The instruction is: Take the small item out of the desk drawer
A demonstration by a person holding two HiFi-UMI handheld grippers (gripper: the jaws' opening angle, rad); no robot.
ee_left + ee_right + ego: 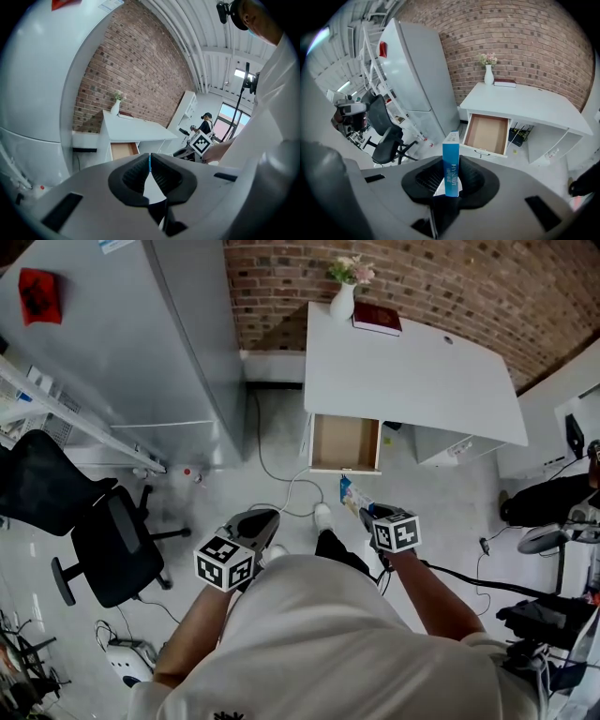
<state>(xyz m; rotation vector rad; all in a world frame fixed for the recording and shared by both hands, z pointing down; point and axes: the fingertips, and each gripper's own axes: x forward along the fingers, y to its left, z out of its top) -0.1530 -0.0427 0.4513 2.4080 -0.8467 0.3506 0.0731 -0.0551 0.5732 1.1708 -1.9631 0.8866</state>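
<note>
The small blue box (451,164) is already clear of the open desk drawer (487,133), well back from its front and above the floor. The right gripper (451,180) has its claw clamped on the box's lower part. The drawer looks bare inside, so the lift-out seems done. What probably remains is carrying the box to a resting spot, which calls for a firm pinch and a level hand. The box's long axis runs along the jaws, its free end pointing towards the drawer. The left gripper (150,174) is pressed together on nothing, further from the drawer.
</note>
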